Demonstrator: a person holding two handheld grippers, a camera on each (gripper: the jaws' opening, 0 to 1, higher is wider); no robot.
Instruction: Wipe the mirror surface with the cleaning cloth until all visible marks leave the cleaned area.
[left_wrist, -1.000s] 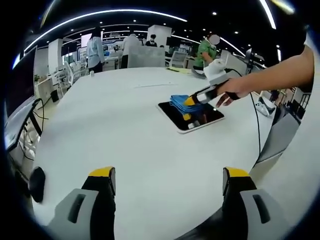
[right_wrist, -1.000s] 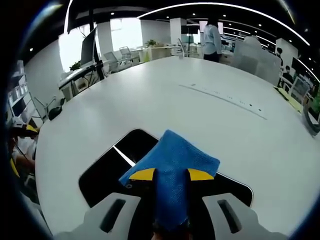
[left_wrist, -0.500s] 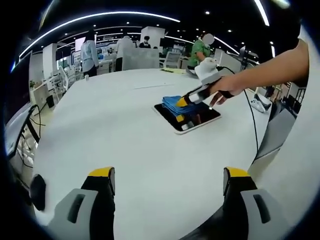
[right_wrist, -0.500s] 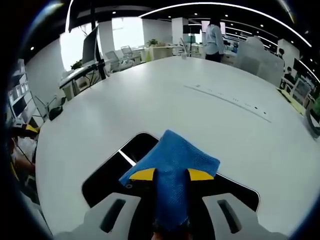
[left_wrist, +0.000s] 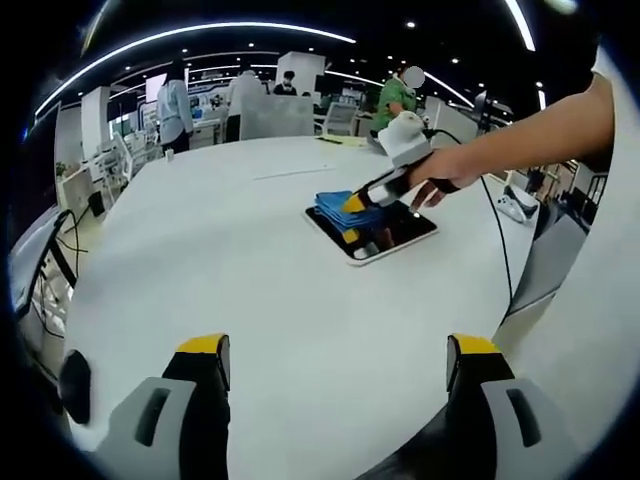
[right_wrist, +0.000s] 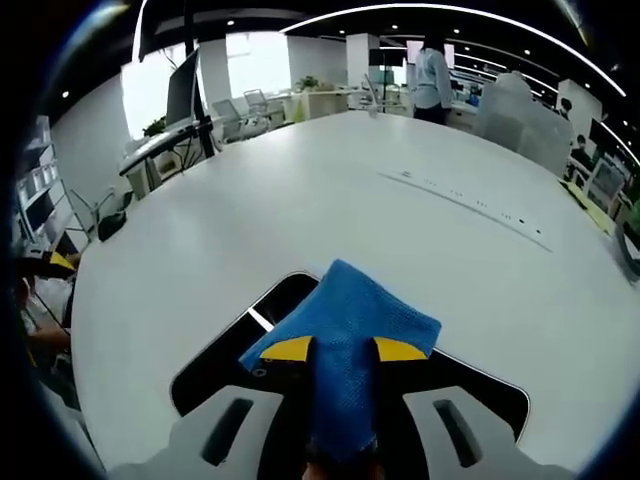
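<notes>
on the white table, a dark mirror lies flat, far side from the left gripper, whose jaws stand wide apart, empty, above bare tabletop. the right gripper has its jaws clamped on a blue cleaning cloth, pressed onto the mirror. a hand holds that gripper.
</notes>
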